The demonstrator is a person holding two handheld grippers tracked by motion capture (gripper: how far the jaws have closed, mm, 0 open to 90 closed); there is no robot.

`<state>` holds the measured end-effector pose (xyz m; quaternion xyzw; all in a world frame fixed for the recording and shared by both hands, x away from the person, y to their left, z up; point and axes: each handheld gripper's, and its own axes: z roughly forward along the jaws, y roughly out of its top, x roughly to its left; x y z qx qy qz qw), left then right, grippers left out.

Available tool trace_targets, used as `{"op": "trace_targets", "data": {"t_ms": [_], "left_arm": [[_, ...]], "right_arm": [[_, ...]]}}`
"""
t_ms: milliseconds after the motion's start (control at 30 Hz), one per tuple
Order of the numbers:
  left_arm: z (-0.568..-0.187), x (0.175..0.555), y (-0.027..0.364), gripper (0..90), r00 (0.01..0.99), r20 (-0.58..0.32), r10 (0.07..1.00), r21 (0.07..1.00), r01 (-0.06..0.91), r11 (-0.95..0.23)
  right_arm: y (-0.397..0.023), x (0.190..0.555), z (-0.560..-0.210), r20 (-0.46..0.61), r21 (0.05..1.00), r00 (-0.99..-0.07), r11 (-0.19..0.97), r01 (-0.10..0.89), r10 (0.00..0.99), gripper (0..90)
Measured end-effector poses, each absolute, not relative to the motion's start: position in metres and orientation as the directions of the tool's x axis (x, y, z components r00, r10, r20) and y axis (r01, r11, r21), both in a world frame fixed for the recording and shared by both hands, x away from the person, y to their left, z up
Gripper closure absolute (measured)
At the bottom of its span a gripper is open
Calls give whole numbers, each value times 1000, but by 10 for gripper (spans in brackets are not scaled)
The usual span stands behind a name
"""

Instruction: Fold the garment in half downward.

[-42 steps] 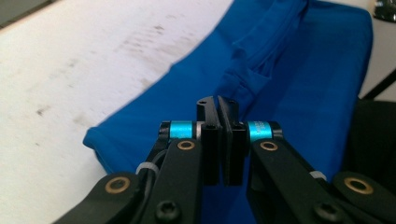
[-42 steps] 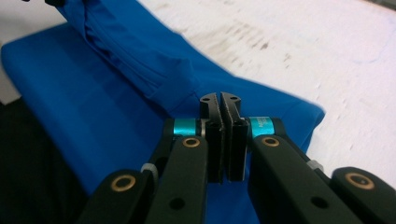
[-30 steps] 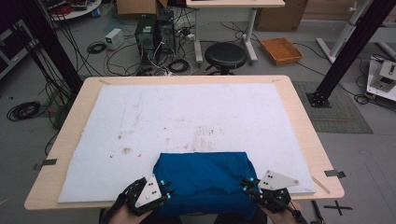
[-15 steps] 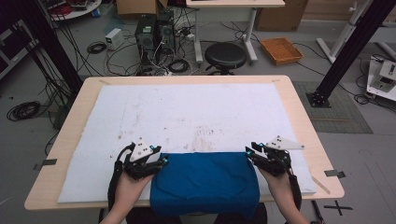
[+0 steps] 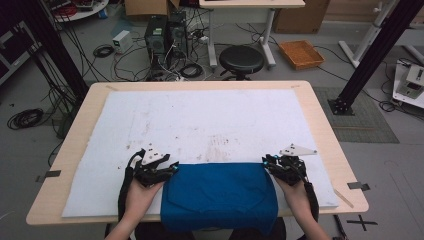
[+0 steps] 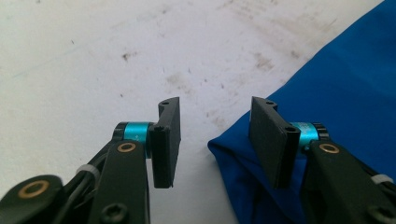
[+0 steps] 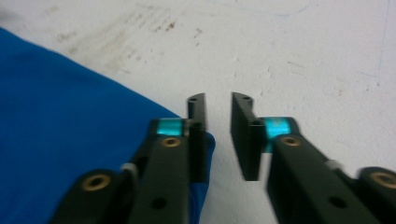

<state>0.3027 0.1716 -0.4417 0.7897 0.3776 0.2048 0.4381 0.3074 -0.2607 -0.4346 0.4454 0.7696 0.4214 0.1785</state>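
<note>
Blue cloth unlabelled, now flat, left gripper and right gripper moved to far corners, jaws apart, right's just narrowing, empty

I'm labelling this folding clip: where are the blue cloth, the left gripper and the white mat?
blue cloth (image 5: 220,192), high view, middle of its top face.
left gripper (image 6: 215,133), left gripper view, midway between its fingertips.
white mat (image 5: 200,115), high view, bare part beyond the cloth.
</note>
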Motion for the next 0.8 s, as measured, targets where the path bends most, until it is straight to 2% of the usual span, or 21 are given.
{"op": "trace_targets", "data": {"t_ms": [133,233,300,333,400,433,467,533,800], "left_arm": [[-443,306,176,509,620,-56,782,840,453,-299],[-450,308,177,508,615,-106,782,817,502,-285],[-451,308,177,515,620,-114,776,809,512,-290],[-451,308,177,551,626,-121,770,810,511,-288],[-451,307,176,677,650,-126,749,802,512,-309],[-451,306,174,795,661,-122,740,802,506,-319],[-451,306,173,827,668,-121,735,803,501,-324],[-451,305,173,847,669,-118,734,805,497,-324],[-444,317,172,878,673,-92,734,816,473,-333]], "right_arm": [[-262,312,-435,177,797,-530,196,571,829,578],[-258,317,-444,227,752,-525,195,630,820,555],[-257,319,-450,238,721,-527,215,658,816,587],[-256,318,-450,231,724,-528,218,655,817,645],[-257,318,-449,242,716,-547,233,658,801,752],[-255,315,-449,226,723,-564,251,644,795,817],[-255,315,-449,226,723,-564,251,644,795,817],[-254,314,-447,197,736,-573,265,622,796,844],[-253,323,-439,124,782,-598,294,550,792,851]]}}
